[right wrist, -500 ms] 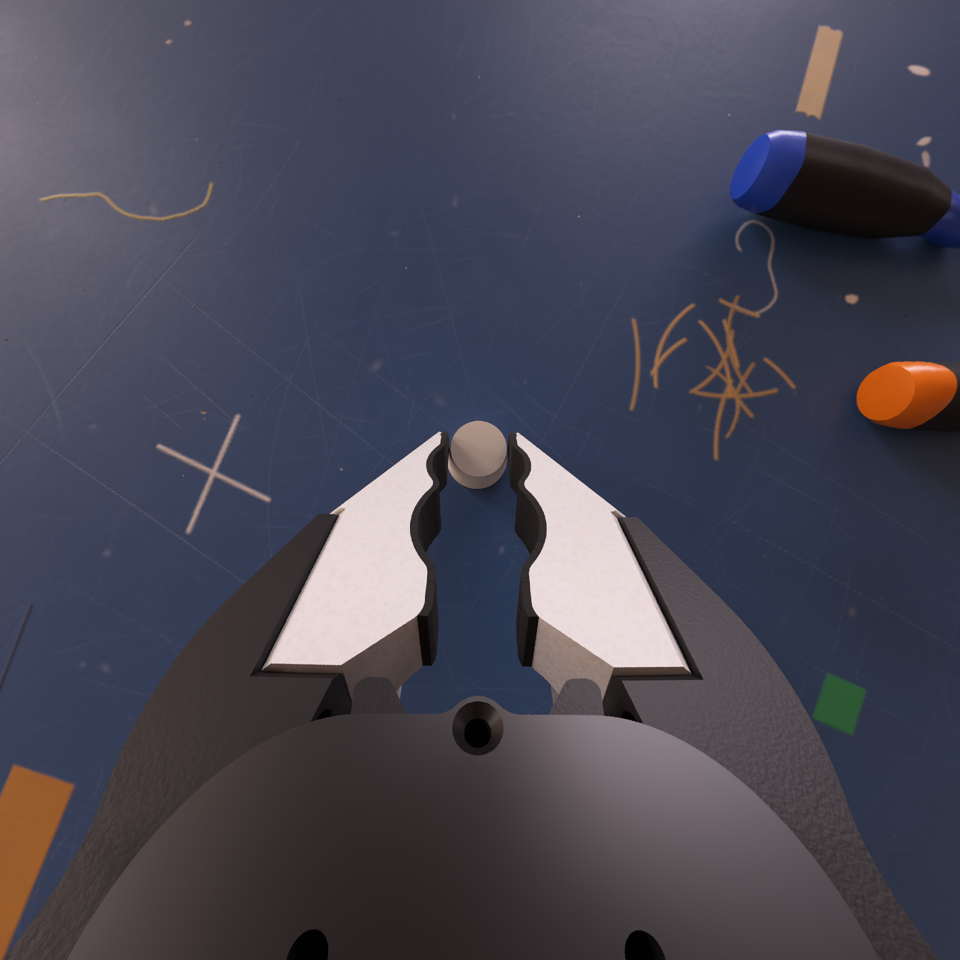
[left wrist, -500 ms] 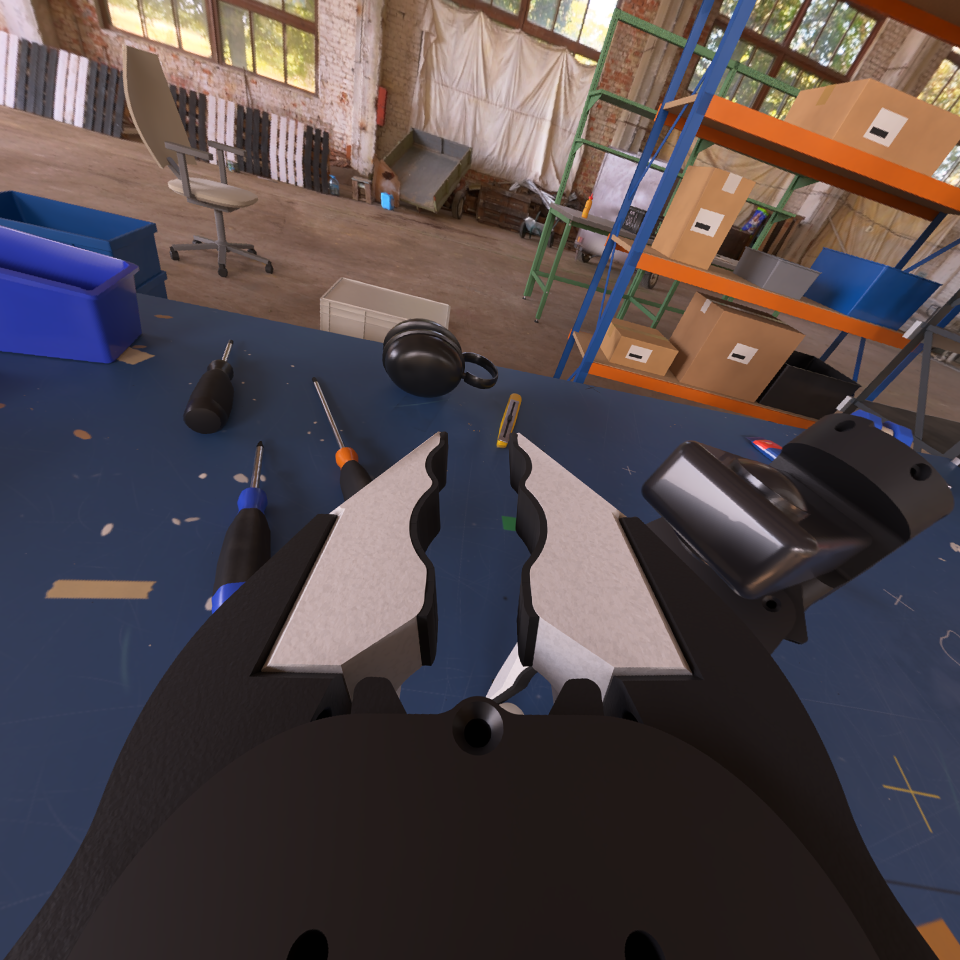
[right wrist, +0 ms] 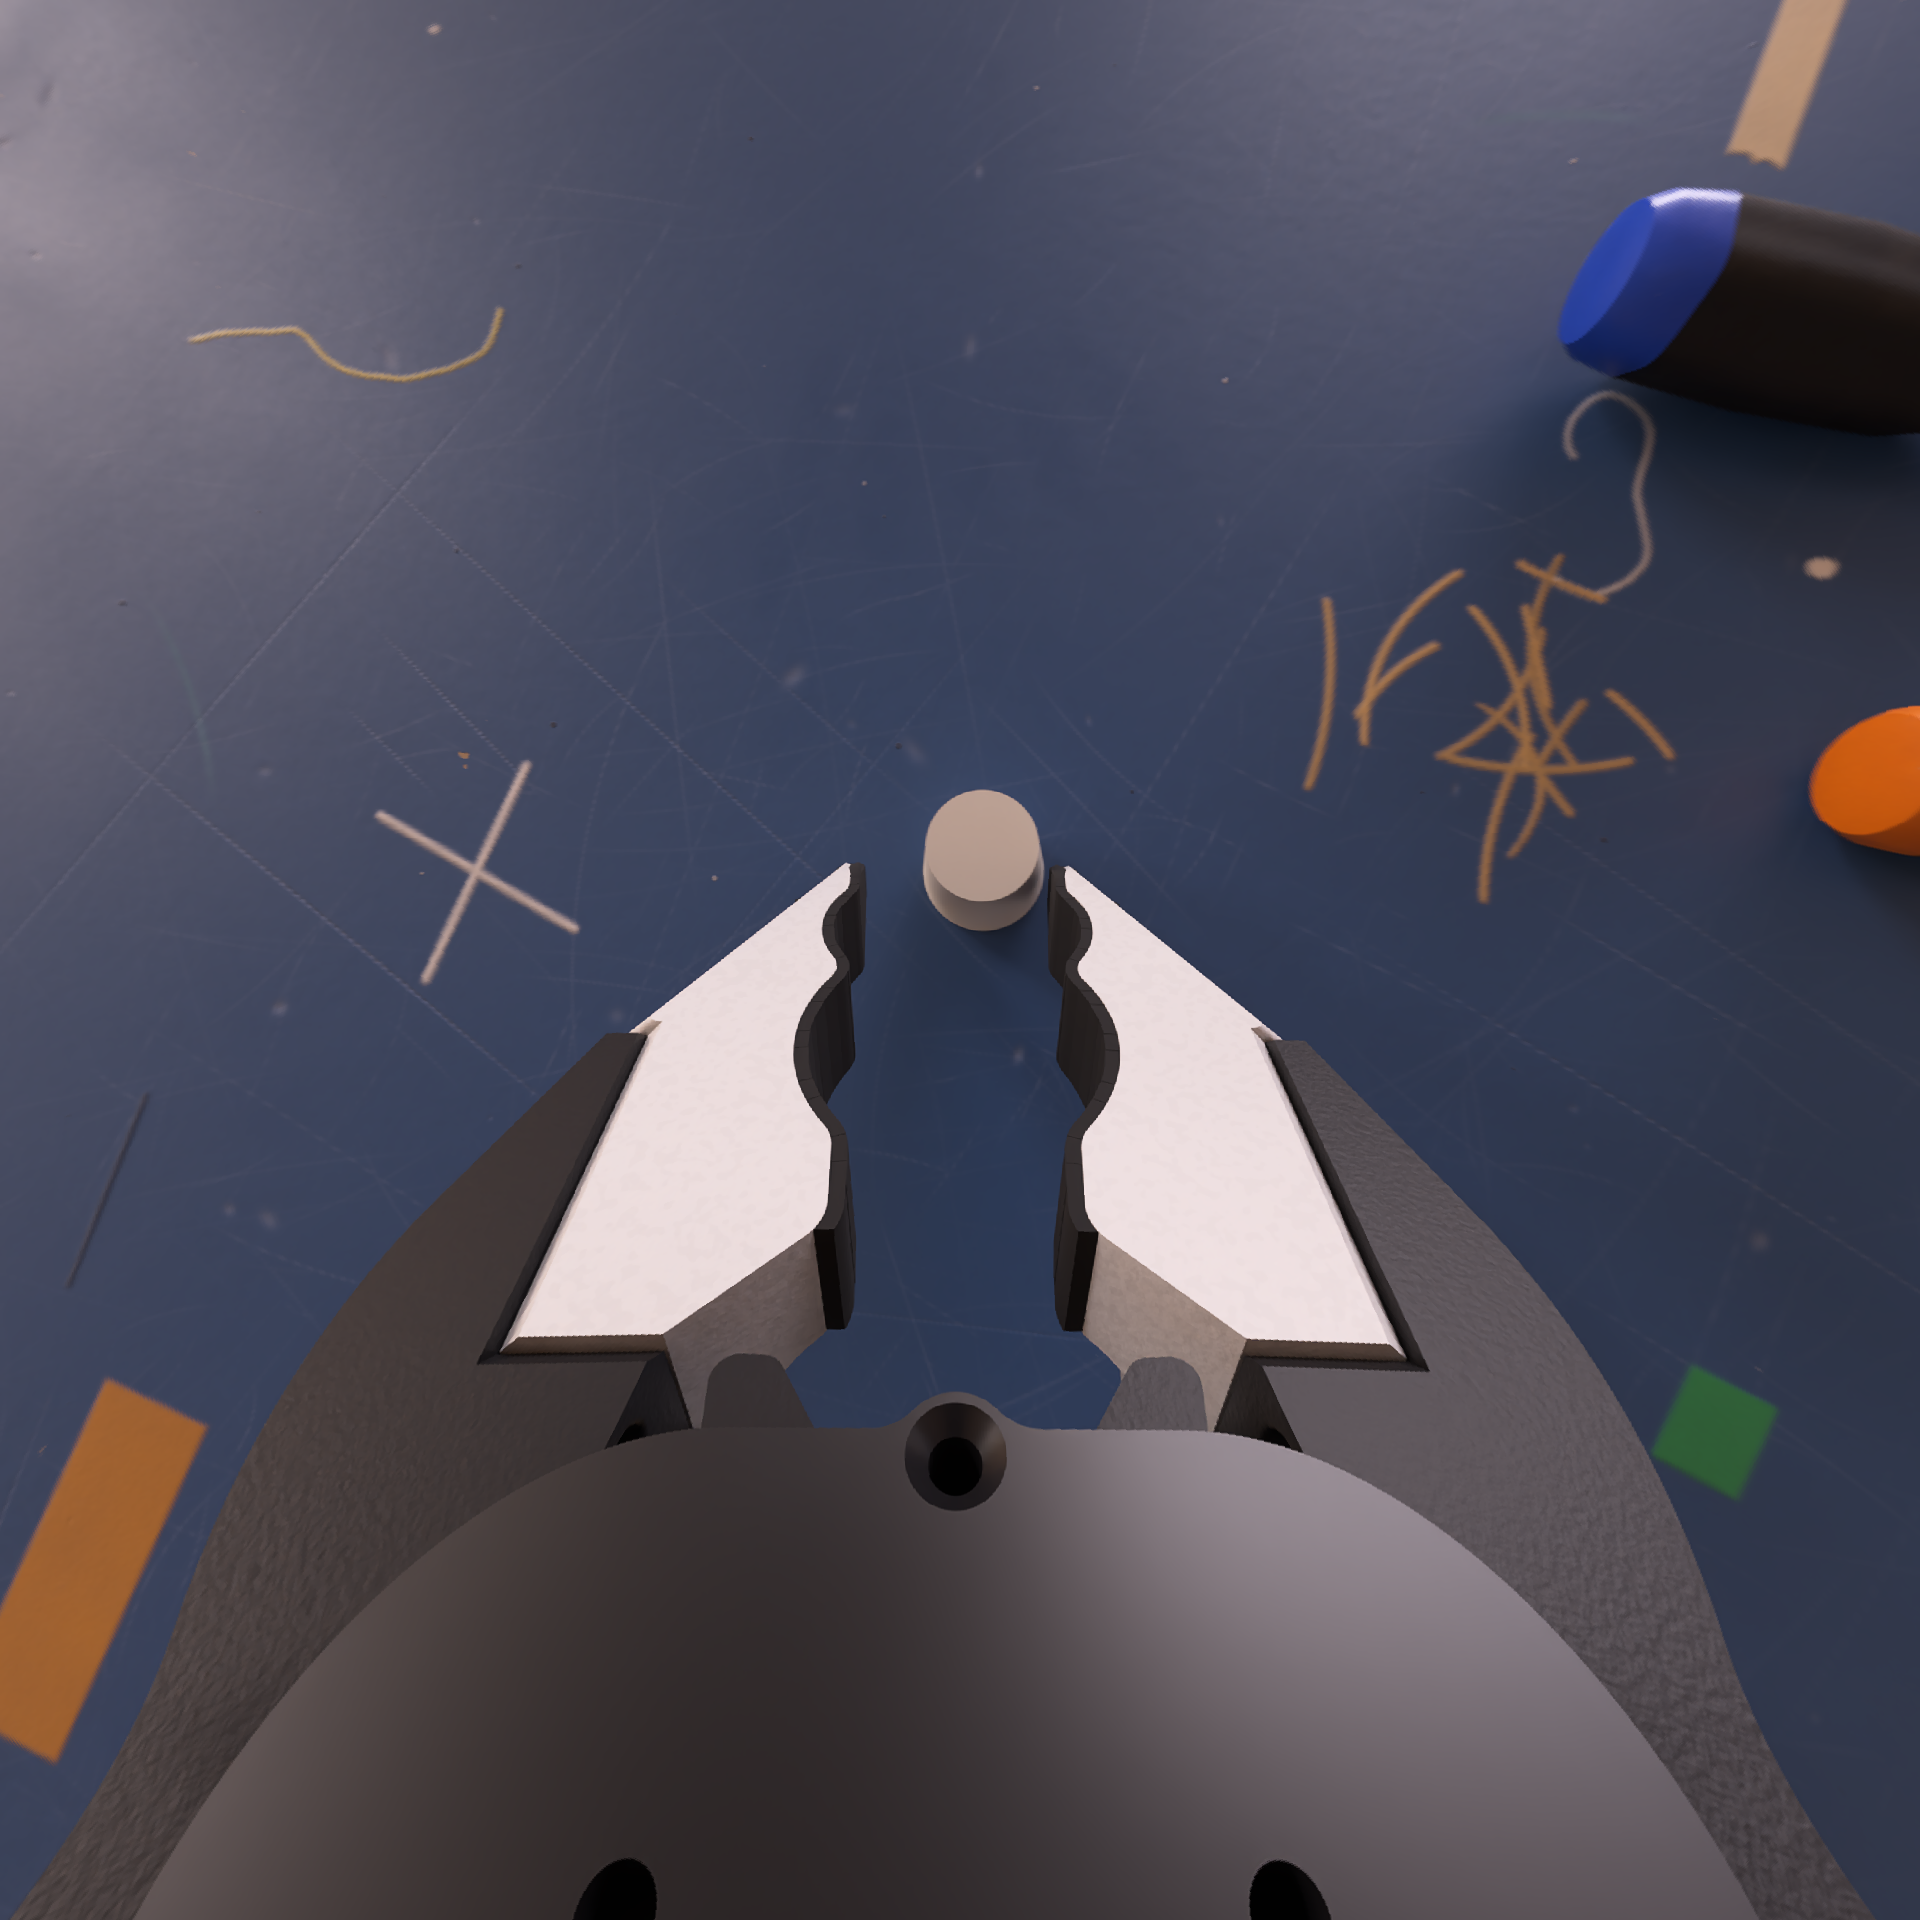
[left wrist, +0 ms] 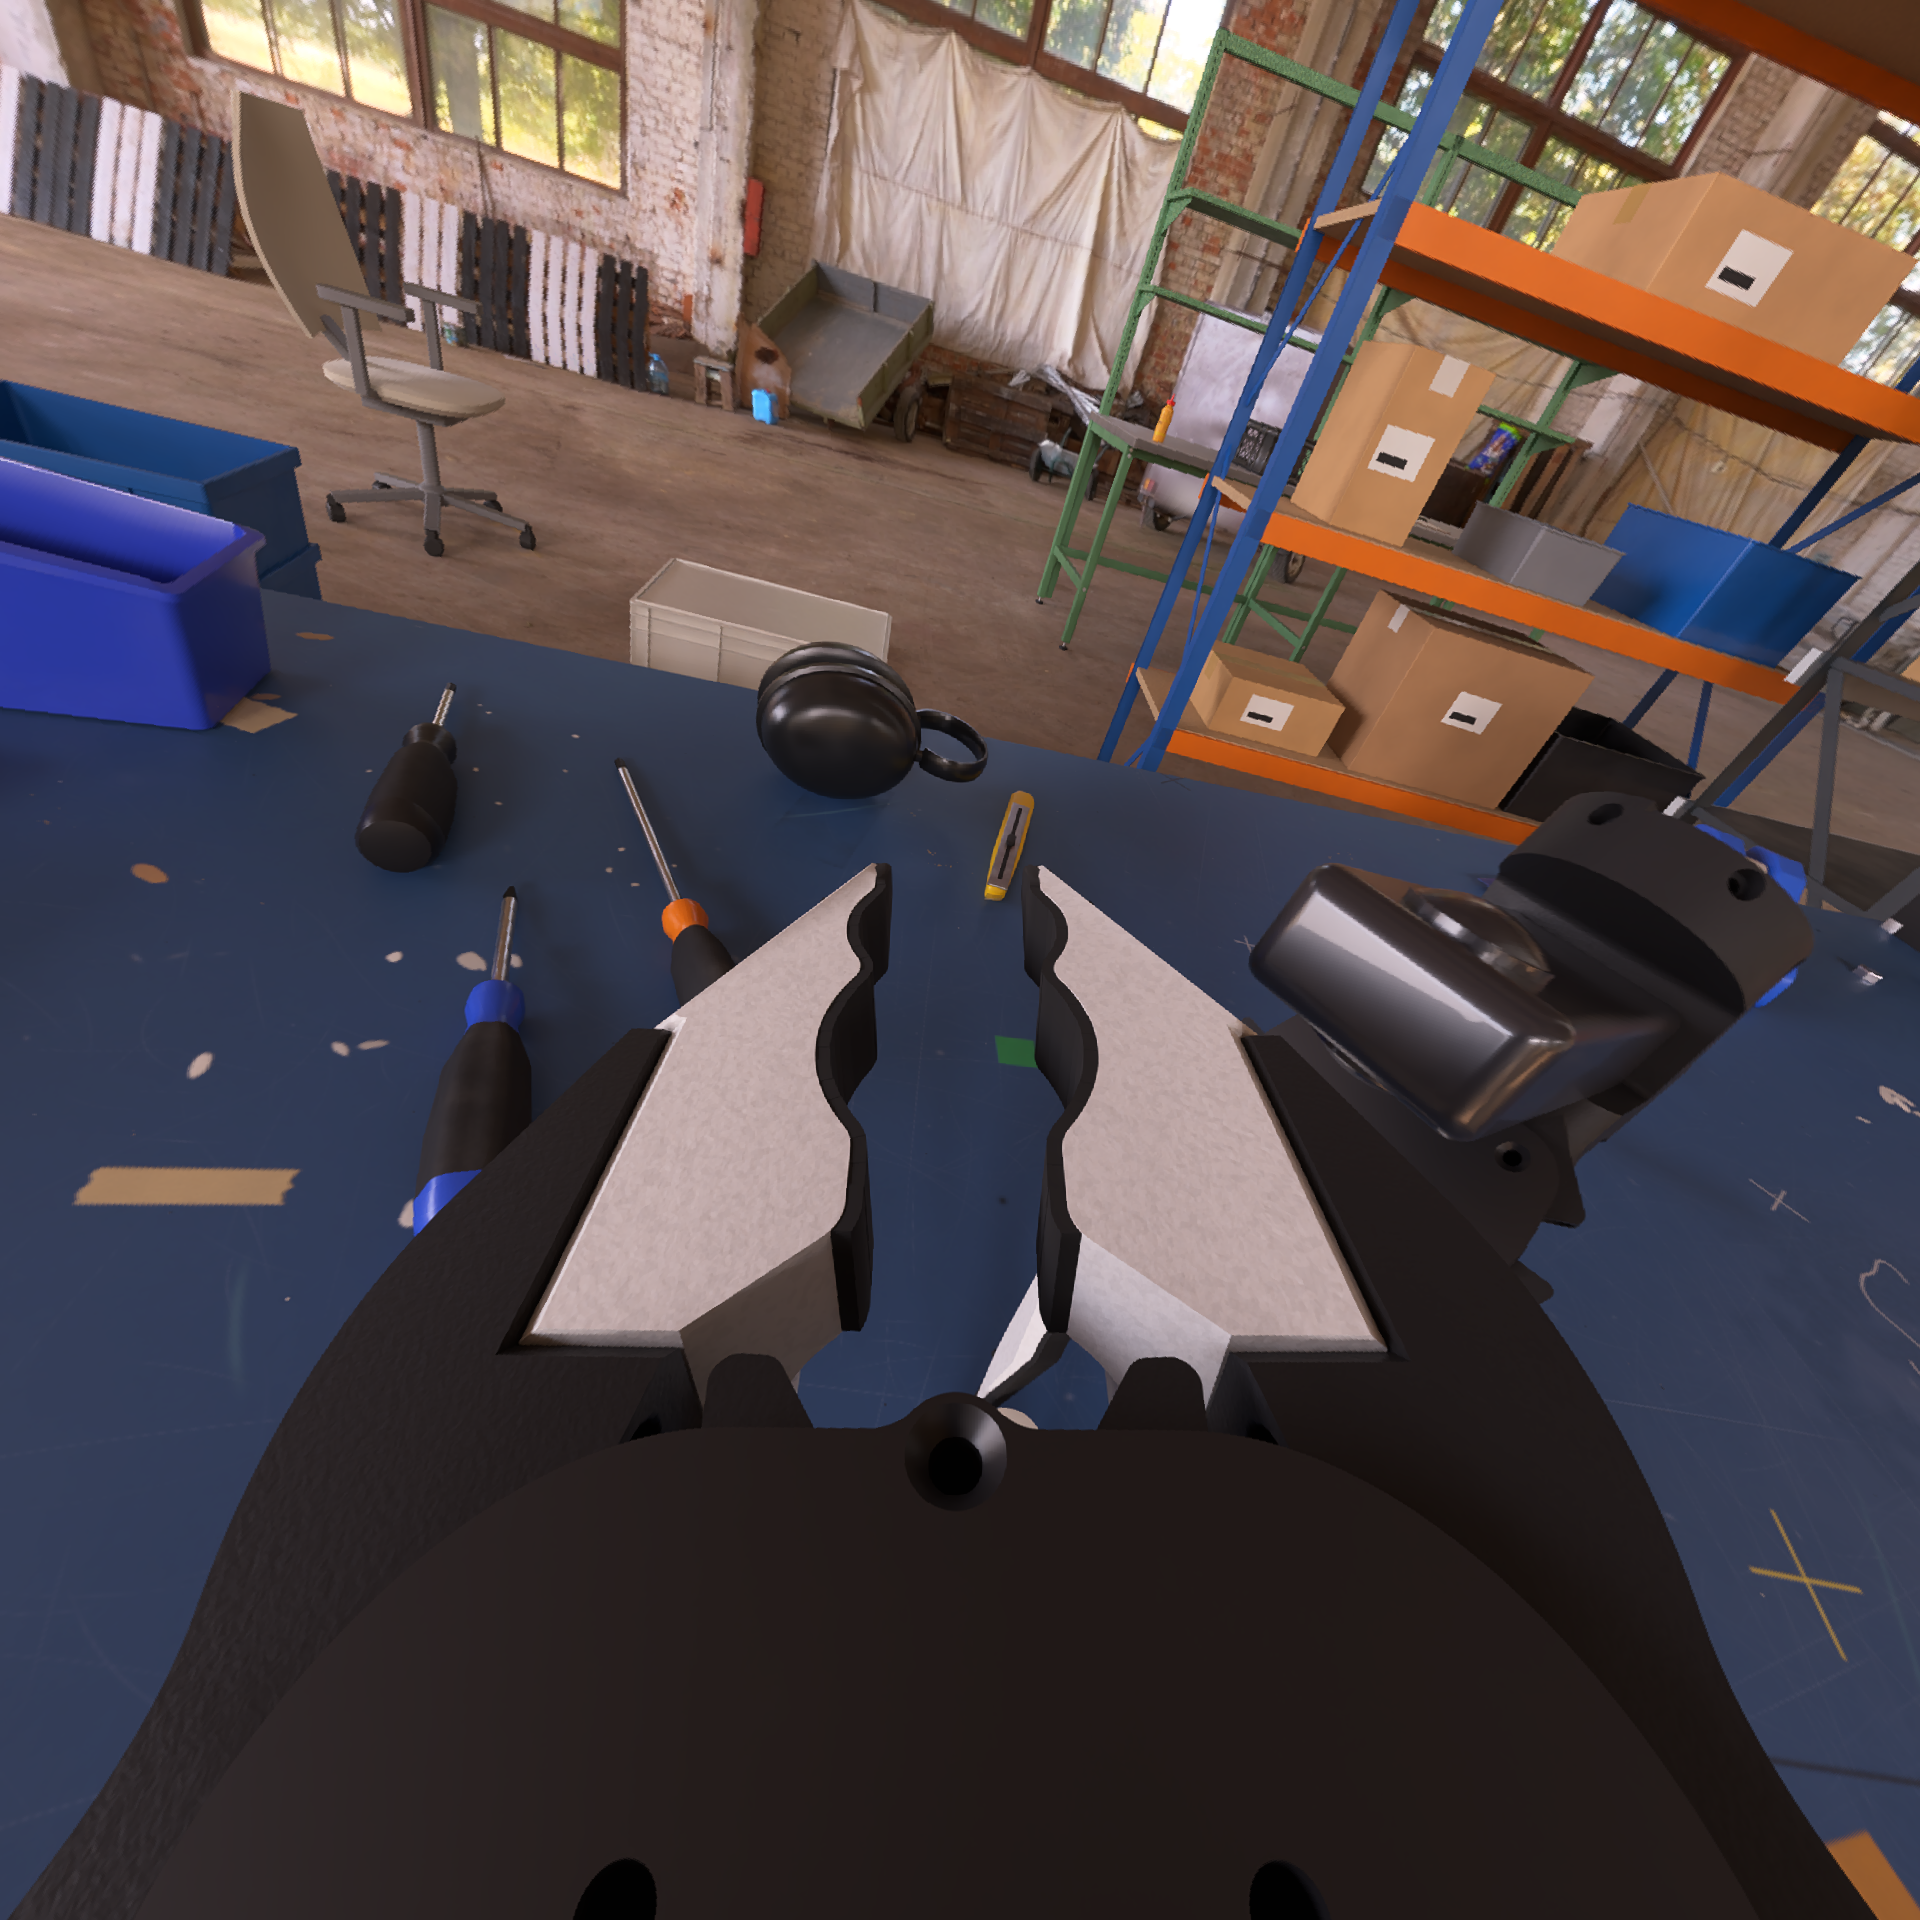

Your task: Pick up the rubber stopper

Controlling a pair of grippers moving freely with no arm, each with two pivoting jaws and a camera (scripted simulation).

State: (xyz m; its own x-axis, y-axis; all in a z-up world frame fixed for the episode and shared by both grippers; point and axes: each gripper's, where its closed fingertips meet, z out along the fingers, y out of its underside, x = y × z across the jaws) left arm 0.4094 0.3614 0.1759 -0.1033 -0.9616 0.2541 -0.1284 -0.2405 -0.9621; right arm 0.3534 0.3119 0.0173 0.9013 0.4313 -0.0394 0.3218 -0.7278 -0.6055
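Both fingertips of right hand-held gripper (right wrist: pixel 956 894) flank rubber stopper (right wrist: pixel 982 857), untouched.

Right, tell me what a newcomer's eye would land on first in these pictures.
In the right wrist view, the small pale-grey round rubber stopper stands alone on the scratched dark-blue table, just ahead of the right claw, whose tips are open on either side of it without touching. In the left wrist view, the glossy black round weight with a ring sits near the table's far edge, beyond the open left claw.
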